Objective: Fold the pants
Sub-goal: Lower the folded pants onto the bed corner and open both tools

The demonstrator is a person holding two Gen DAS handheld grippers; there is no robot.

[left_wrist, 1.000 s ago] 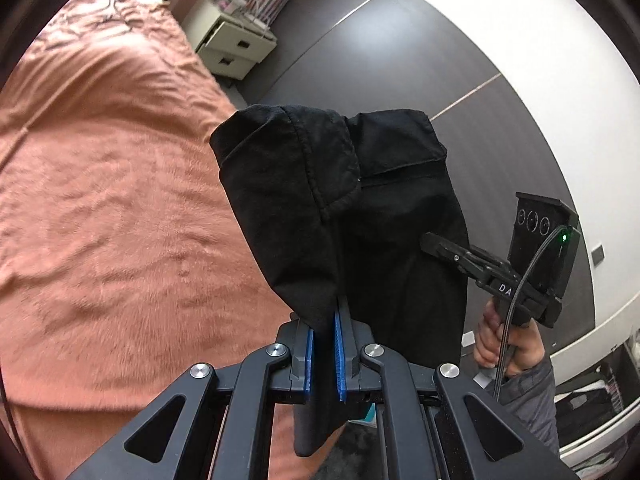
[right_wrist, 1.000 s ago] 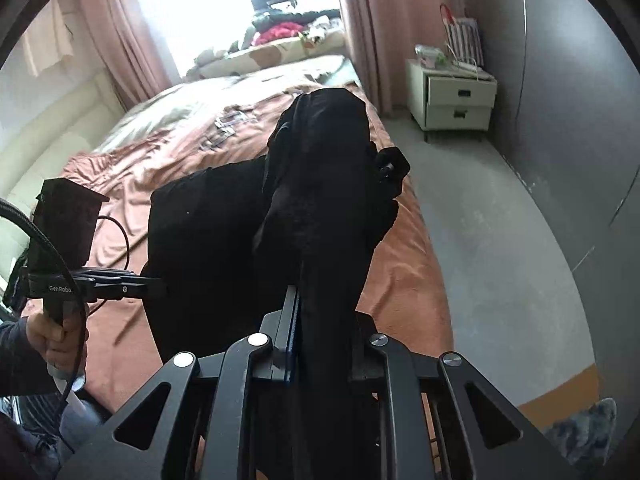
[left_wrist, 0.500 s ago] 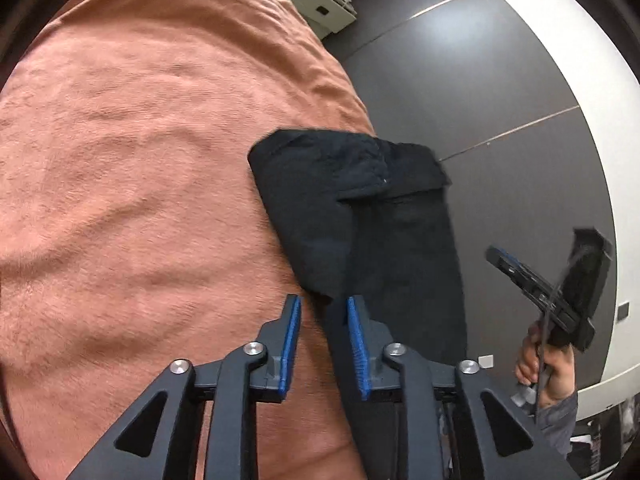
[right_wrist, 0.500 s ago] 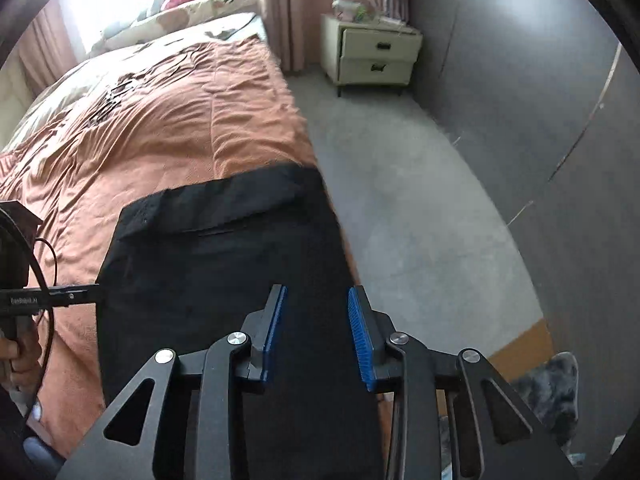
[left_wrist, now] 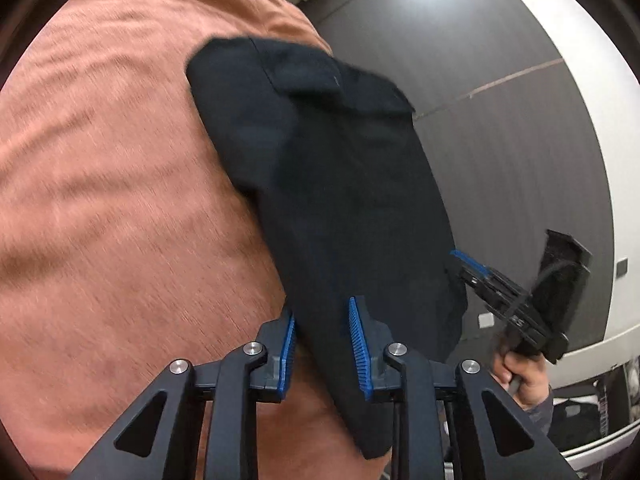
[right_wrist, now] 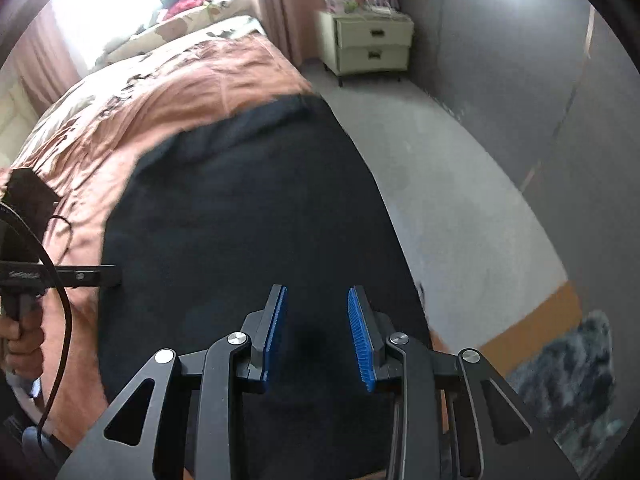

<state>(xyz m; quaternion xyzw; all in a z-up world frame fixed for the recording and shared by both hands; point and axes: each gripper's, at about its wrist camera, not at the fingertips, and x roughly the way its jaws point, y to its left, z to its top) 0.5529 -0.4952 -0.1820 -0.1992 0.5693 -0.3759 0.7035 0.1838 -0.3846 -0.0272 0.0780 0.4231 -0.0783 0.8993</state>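
The black pants (left_wrist: pixel 336 184) lie folded in a long flat stack at the corner of the bed with its orange-brown cover (left_wrist: pixel 120 160); in the right wrist view they (right_wrist: pixel 248 216) fill the middle. My left gripper (left_wrist: pixel 322 312) is open and empty, its blue pads astride the near end of the stack. My right gripper (right_wrist: pixel 316 300) is open and empty just above the pants' near end. Each gripper shows in the other's view: the right one (left_wrist: pixel 472 264) beside the pants' right edge, the left one (right_wrist: pixel 112 276) at their left edge.
The bed's edge runs along the pants' right side, with grey carpet (right_wrist: pixel 452 184) beyond. A pale nightstand (right_wrist: pixel 368 40) stands at the back by the curtain. A dark wall (left_wrist: pixel 500 140) lies to the right. A grey rug (right_wrist: pixel 568 376) is at the lower right.
A second ago both grippers were shut on the pants and held them up. They laid them on the bed, opened, and have since opened wider and drawn closer.
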